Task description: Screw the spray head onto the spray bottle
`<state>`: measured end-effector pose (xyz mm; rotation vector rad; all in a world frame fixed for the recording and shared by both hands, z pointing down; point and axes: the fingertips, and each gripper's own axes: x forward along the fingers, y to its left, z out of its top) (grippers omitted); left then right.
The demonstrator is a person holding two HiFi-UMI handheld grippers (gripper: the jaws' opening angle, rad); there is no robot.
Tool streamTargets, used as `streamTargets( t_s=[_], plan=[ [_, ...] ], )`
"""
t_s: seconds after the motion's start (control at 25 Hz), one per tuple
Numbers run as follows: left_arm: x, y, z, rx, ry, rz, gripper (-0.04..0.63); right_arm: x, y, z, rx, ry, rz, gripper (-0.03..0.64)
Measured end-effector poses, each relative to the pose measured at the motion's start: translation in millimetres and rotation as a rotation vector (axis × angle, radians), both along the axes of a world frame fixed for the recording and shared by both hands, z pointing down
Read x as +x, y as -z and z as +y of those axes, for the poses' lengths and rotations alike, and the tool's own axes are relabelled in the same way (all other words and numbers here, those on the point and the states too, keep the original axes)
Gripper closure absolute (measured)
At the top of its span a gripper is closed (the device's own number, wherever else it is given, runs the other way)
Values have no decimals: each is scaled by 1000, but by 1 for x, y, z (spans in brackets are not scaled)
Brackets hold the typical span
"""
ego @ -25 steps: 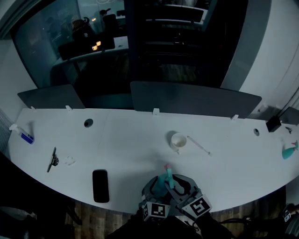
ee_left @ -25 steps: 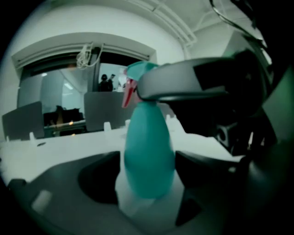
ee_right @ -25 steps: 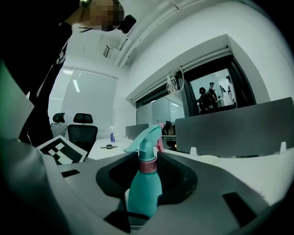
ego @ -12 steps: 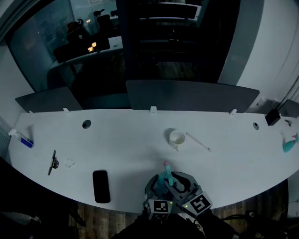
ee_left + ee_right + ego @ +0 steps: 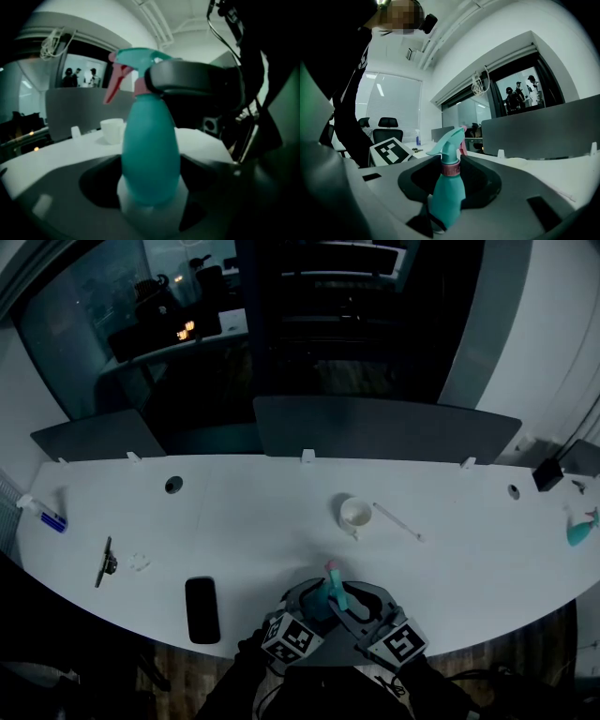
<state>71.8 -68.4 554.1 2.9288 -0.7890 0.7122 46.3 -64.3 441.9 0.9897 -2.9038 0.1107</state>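
Observation:
The teal spray bottle (image 5: 335, 597) stands upright near the table's front edge, with its teal and pink spray head (image 5: 136, 58) seated on the neck. My right gripper (image 5: 352, 604) is shut on the spray head at its pink collar (image 5: 450, 168); its dark jaw (image 5: 197, 86) shows beside the neck in the left gripper view. My left gripper (image 5: 313, 604) sits around the bottle's lower body (image 5: 150, 154). Its jaws are opening, with the bottle still between them and the pads off it.
A white cup (image 5: 356, 515) and a thin white stick (image 5: 398, 527) lie behind the bottle. A black phone (image 5: 202, 609) lies to the left, a black tool (image 5: 105, 562) further left. Another teal sprayer (image 5: 579, 532) sits at far right. Grey divider panels (image 5: 384, 432) line the table's back.
The left gripper's marker cube has swung out to the left, away from the right one, and its jaws have widened. The bottle and the right gripper have stayed put.

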Motion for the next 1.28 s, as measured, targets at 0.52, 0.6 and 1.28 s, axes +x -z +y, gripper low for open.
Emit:
streamTargets(
  t_s=[0.52, 0.6, 1.28],
  plan=[
    [-5, 8, -8, 3, 573, 47, 210, 4, 0, 0, -10, -46, -14, 485],
    [-5, 8, -7, -8, 551, 70, 210, 2, 0, 0, 0, -42, -10, 483],
    [-5, 1, -5, -62, 505, 56, 210, 15, -7, 12, -58, -70, 57, 482]
  ],
)
